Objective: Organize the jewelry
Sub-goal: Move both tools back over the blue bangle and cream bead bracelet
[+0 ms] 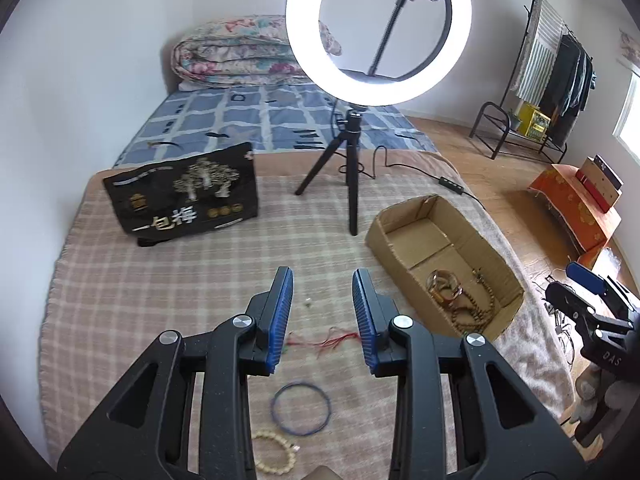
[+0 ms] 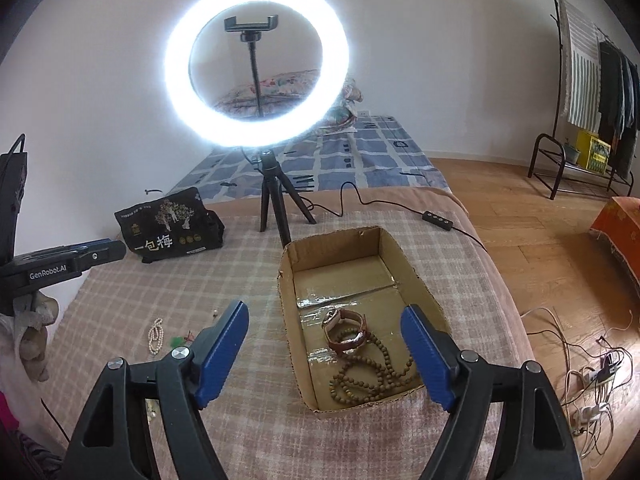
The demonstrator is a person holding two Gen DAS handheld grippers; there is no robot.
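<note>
An open cardboard box lies on the plaid blanket. In it are a brown-strap watch and a long string of brown wooden beads. My left gripper is open and empty, left of the box, above a red thread tassel. A blue bangle and a cream bead bracelet lie on the blanket under it. My right gripper is open and empty, just above the box's near left corner. A white pearl strand lies left of it.
A lit ring light on a black tripod stands behind the box, its cable and switch trailing right. A black printed bag lies at the back left. Cables lie on the wooden floor at the right.
</note>
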